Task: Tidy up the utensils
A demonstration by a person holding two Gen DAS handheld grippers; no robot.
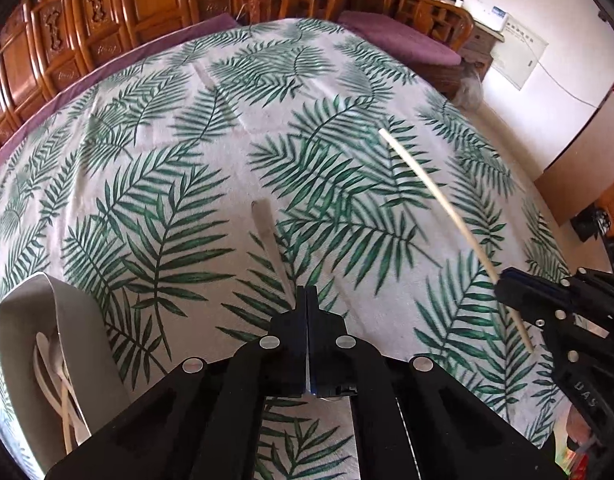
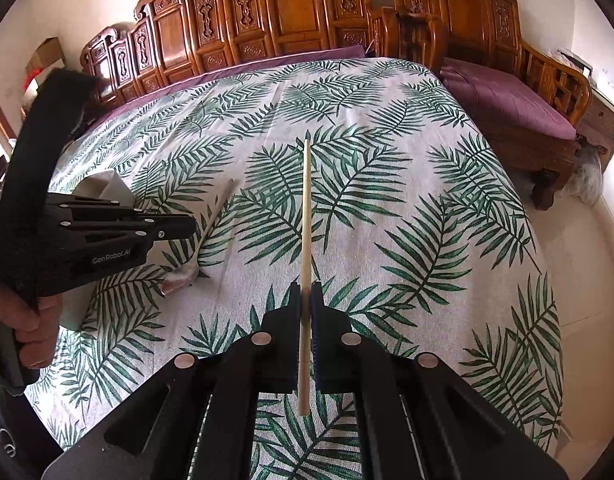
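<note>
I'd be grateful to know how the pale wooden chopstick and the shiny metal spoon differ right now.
The pale wooden chopstick is a thin, matte, straight stick; the shiny metal spoon is flat-handled with a bowl at one end. The chopstick is pinched in the right gripper, the spoon in the left gripper. Both are held above the leaf-print tablecloth.
</note>
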